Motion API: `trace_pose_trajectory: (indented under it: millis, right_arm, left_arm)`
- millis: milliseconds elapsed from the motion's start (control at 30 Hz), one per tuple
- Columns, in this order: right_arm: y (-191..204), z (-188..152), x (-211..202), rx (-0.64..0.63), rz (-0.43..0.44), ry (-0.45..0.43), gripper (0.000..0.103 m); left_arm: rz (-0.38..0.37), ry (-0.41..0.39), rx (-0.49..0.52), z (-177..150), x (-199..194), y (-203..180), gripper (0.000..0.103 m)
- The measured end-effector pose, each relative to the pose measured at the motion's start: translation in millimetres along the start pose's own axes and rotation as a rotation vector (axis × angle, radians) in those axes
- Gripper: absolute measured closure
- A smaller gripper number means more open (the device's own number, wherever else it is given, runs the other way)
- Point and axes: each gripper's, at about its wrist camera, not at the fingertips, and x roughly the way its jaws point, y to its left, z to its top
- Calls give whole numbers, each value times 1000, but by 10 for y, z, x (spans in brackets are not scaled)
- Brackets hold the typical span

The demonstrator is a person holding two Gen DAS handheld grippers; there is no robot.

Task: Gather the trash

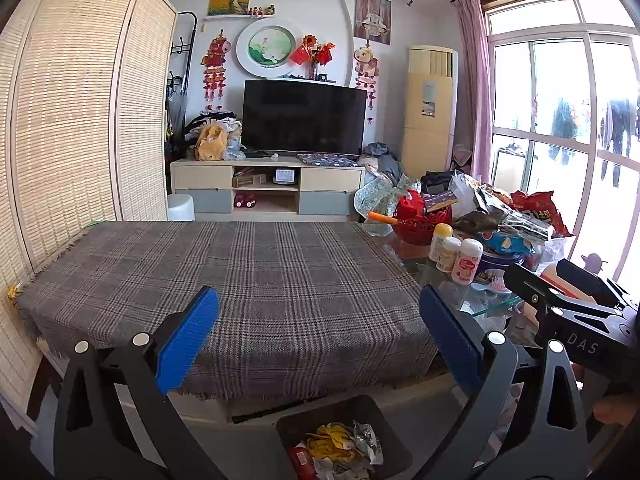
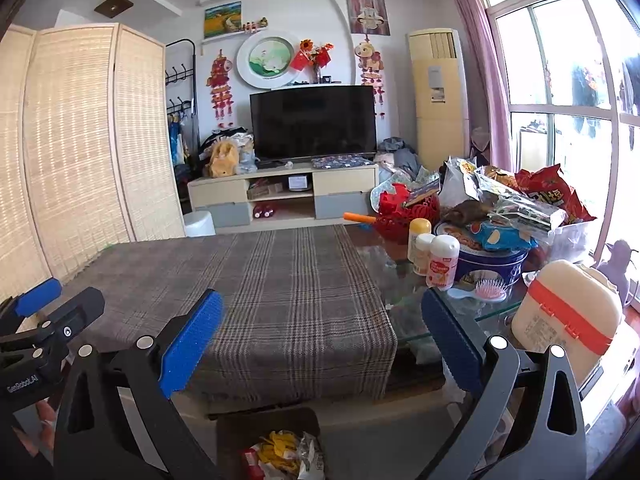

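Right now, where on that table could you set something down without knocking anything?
The plaid cloth is bare from the bamboo screen across to the glass strip. Past that it's crowded: bottles, blue tin, hairbrush, snack bags.

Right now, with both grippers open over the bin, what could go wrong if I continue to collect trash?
1. The bottles stand near the glass edge; a reach toward the snack bags might topple them.
2. The right gripper and left gripper hang close together and could collide.
3. The bin looks small; dropped wrappers may miss.
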Motion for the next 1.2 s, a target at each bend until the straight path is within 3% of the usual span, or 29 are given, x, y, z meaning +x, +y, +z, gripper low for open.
trace_pose_trajectory:
  millis: [1200]
  right_arm:
    - [25, -10, -66, 20, -12, 10, 3]
  left_arm:
    - [10, -6, -8, 47, -25, 40, 8]
